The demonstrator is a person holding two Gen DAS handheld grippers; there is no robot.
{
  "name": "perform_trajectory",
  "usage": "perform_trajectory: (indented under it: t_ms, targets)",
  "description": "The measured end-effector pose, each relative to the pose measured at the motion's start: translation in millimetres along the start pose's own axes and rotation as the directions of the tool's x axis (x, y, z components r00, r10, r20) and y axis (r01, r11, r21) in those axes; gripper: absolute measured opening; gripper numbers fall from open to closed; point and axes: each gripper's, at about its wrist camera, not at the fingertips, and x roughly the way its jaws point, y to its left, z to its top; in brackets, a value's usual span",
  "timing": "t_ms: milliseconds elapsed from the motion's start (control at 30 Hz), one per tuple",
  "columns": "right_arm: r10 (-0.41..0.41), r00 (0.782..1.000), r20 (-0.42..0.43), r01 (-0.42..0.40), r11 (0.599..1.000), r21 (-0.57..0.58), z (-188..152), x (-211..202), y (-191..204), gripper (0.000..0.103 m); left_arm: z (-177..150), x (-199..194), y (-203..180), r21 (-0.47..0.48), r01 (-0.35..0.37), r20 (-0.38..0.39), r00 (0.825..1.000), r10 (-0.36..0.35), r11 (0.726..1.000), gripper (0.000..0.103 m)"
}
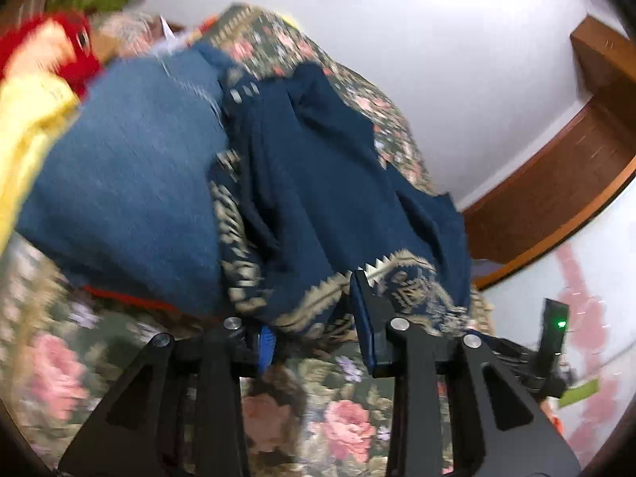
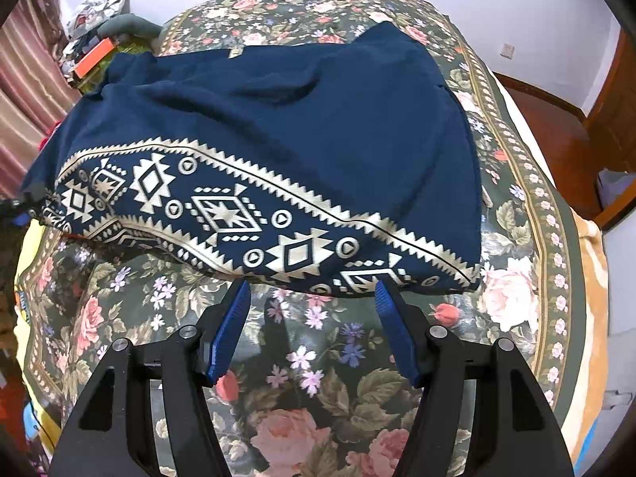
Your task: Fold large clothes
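Observation:
A large navy garment (image 2: 302, 127) with a cream geometric border lies spread on the floral bedspread (image 2: 326, 389). My right gripper (image 2: 312, 302) is open and empty, its blue pads just short of the patterned hem. In the left wrist view the same garment (image 1: 318, 183) hangs bunched in folds. My left gripper (image 1: 310, 310) has its jaws apart, with the patterned hem draped between and over them; the left pad is mostly hidden by cloth. The view is blurred, so I cannot tell whether it grips the cloth.
A blue denim-like cloth (image 1: 131, 183), a yellow cloth (image 1: 28, 127) and a red item (image 1: 75, 51) lie beside the garment. Clutter (image 2: 91, 47) sits at the bed's far left. A wooden door frame (image 1: 564, 183) and a reddish wooden floor (image 2: 556, 119) lie to the right.

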Motion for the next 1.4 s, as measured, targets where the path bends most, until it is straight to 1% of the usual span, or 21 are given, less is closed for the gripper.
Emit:
perform_trajectory:
  t_ms: [67, 167, 333, 400, 467, 533, 600, 700, 767, 833, 867, 900, 933, 967, 1000, 1067, 1133, 1200, 1300, 1367, 1400]
  targets:
    - [-0.015, 1.0, -0.006, 0.015, 1.0, -0.015, -1, 1, 2, 0.061, -1, 9, 4, -0.023, 0.013, -0.013, 1.0, -0.013, 1.0, 0.033]
    - [-0.017, 1.0, -0.008, 0.017, 1.0, -0.023, -1, 0, 2, 0.061, 6, 13, 2, -0.036, 0.041, 0.012, 0.999, -0.041, 0.999, 0.033]
    - [-0.014, 1.0, -0.004, 0.013, 1.0, -0.005, 0, -2, -1, 0.061, 20, 16, -11, -0.033, 0.06, 0.063, 0.996, -0.058, 0.998, 0.033]
    - [-0.012, 1.0, -0.005, 0.012, 1.0, 0.005, 1, -1, -2, 0.061, 25, 19, -11, -0.006, 0.026, 0.076, 0.997, -0.025, 1.0, 0.033]
    - [-0.01, 1.0, -0.008, 0.01, 1.0, 0.011, 3, -1, -2, 0.061, 28, 22, -3, -0.005, -0.033, 0.082, 0.996, 0.033, 0.999, 0.033]
    - [-0.007, 1.0, -0.005, 0.007, 1.0, 0.014, 6, -2, -1, 0.061, 33, 31, 10, -0.073, -0.024, 0.077, 0.997, 0.029, 0.997, 0.032]
    - [-0.005, 1.0, 0.005, 0.005, 1.0, 0.009, 9, -5, 3, 0.061, 40, 34, 14, -0.125, -0.02, 0.068, 0.997, 0.028, 0.992, 0.024]
    - [0.001, 1.0, 0.026, -0.001, 1.0, -0.003, 18, -12, 11, 0.061, 48, 34, 9, -0.119, -0.051, 0.069, 0.996, 0.06, 0.992, 0.015]
    - [0.001, 0.999, 0.047, 0.0, 1.0, -0.01, 26, -18, 17, 0.061, 53, 32, 5, -0.117, -0.066, 0.073, 0.994, 0.075, 0.991, 0.013]
    - [0.013, 0.997, 0.082, -0.012, 1.0, -0.013, 38, -24, 24, 0.061, 56, 21, 1, -0.125, -0.064, 0.114, 0.99, 0.078, 0.99, 0.012]
    - [0.021, 0.995, 0.096, -0.021, 1.0, -0.008, 44, -26, 27, 0.061, 58, 13, -1, -0.138, -0.047, 0.141, 0.988, 0.067, 0.989, 0.011]
    - [0.035, 0.993, 0.11, -0.035, 0.999, -0.001, 50, -28, 30, 0.061, 60, 4, -3, -0.147, -0.029, 0.171, 0.984, 0.055, 0.989, 0.01]
    - [0.053, 0.991, 0.124, -0.054, 0.998, 0.008, 58, -28, 33, 0.061, 64, -4, -6, -0.145, -0.03, 0.2, 0.978, 0.059, 0.989, 0.01]
    - [0.068, 0.989, 0.133, -0.07, 0.997, 0.015, 65, -27, 37, 0.061, 65, -11, -10, -0.137, -0.036, 0.219, 0.973, 0.066, 0.99, 0.009]
    - [0.085, 0.986, 0.142, -0.089, 0.996, 0.018, 74, -25, 43, 0.061, 69, -19, -18, -0.11, -0.062, 0.251, 0.964, 0.088, 0.992, 0.009]
    - [0.09, 0.985, 0.144, -0.094, 0.995, 0.016, 85, -17, 54, 0.062, 74, -29, -31, -0.066, -0.106, 0.297, 0.947, 0.121, 0.992, 0.008]
    - [0.098, 0.987, 0.126, -0.099, 0.995, 0.003, 90, -4, 64, 0.063, 76, -37, -43, -0.03, -0.131, 0.338, 0.932, 0.134, 0.991, 0.008]
    - [0.111, 0.99, 0.085, -0.111, 0.994, -0.004, 92, 13, 73, 0.064, 74, -40, -50, 0.001, -0.151, 0.36, 0.922, 0.141, 0.988, 0.008]
    - [0.116, 0.993, 0.016, -0.115, 0.993, -0.012, 88, 42, 79, 0.063, 70, -34, -69, 0.083, -0.201, 0.364, 0.918, 0.158, 0.976, 0.008]
    - [0.136, 0.991, -0.02, -0.136, 0.991, 0.005, 82, 55, 75, 0.063, 65, -20, -90, 0.171, -0.246, 0.368, 0.914, 0.17, 0.954, 0.008]
    - [0.145, 0.989, -0.025, -0.144, 0.989, 0.013, 80, 56, 71, 0.063, 64, -15, -98, 0.199, -0.254, 0.371, 0.913, 0.167, 0.947, 0.008]
